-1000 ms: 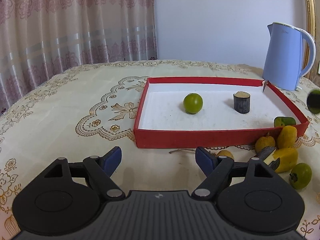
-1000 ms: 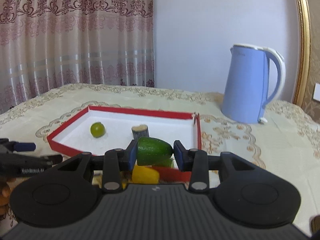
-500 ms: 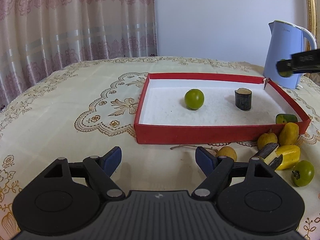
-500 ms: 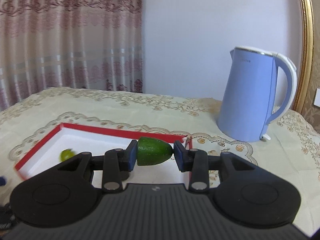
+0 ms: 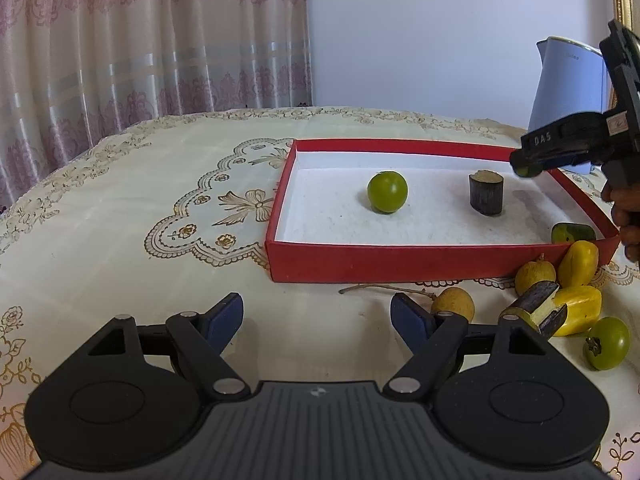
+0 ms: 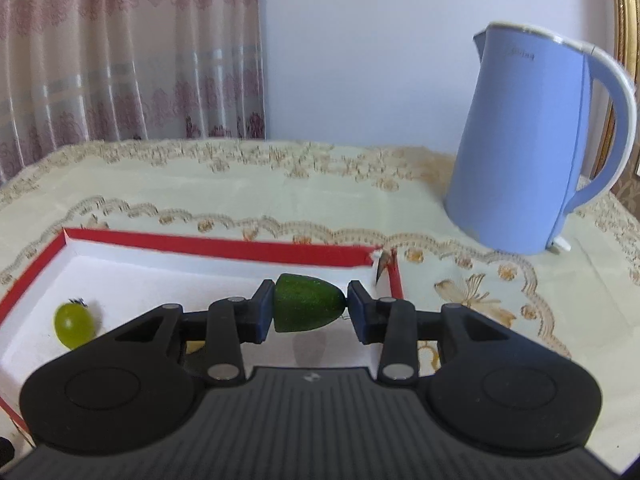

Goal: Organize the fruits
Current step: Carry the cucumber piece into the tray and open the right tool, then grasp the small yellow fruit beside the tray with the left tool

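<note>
Fruit lay loose near the table's [image 5: 120,216] right edge, beside the red box [image 5: 400,262]. The left gripper [image 5: 316,316] hung spread and empty. The right gripper [image 6: 310,312], its jaws just opening, had the avocado [image 6: 306,308] between them over the box's far right corner, long axis crosswise, narrow end rightward.

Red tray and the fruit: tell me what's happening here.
A person works two grippers. The right gripper hovers over the red tray, jaws just opening around a dark green fruit piece. The left gripper hangs open and empty before the tray. A round green fruit and a dark chunk lie inside; yellow and green fruits lie outside.
</note>
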A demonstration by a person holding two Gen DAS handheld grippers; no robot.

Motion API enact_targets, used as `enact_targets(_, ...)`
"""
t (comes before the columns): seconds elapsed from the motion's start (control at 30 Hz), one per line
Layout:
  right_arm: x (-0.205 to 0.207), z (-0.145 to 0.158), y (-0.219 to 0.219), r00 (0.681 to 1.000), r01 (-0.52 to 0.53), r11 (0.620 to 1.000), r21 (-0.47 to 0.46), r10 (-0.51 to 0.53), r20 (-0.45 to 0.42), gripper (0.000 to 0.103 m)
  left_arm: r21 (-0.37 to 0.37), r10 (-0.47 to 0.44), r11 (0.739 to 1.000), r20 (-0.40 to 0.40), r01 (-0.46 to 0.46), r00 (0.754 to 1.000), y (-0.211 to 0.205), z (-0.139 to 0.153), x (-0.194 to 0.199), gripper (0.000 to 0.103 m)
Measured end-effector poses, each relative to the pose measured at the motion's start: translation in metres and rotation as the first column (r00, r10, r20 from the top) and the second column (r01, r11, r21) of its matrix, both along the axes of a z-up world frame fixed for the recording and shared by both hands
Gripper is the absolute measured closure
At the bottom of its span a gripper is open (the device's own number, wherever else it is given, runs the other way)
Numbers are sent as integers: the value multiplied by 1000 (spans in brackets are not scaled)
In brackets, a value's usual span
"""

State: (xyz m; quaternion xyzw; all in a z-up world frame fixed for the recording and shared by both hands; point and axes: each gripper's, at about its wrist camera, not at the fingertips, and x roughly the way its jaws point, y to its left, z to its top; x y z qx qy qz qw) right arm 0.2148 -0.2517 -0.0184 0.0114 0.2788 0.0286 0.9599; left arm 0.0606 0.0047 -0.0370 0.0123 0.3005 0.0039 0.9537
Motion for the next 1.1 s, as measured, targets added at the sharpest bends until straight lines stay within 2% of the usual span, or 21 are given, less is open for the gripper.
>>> enact_targets(0.03, -2, 0, -1, 1000, 6, 1000, 4, -6, 3, 45, 0, 1, 1000, -1, -1, 1000, 0, 0, 1, 22)
enact_targets(0.17, -25, 8, -6, 999, 12, 1000, 18, -13, 47, 39, 4, 2, 1000, -2, -2, 1000, 0, -1, 2, 22)
enact_targets(0.23, -45, 13, -8, 997, 28, 999, 29, -30, 73, 14, 3, 1, 1000, 0, -1, 1000, 0, -1, 1, 22)
enact_targets(0.37, -95, 16, -15, 989, 67, 996, 67, -75, 126, 0, -18, -3, 1000, -3, 3, 1000, 3, -1, 1, 22)
enact_targets(0.57, -170, -7, -36, 966, 115, 953, 280, -173, 194, 0, -49, -38, 998, 10, 39, 999, 5, 1, -2, 22)
enact_targets(0.63, -181, -16, -37, 951, 166, 946, 279, -229, 209, 0, -37, -61, 997, 30, 62, 998, 2, 3, -6, 22)
enact_targets(0.73, -185, -23, -35, 934, 196, 950, 242, -256, 251, 0, -5, -89, 996, 59, 90, 994, -5, 6, -11, 22)
enact_targets(1.1, -185, -31, -45, 942, 141, 936, 323, -227, 248, 0, 98, -226, 971, 94, 217, 970, -36, 13, -16, 22)
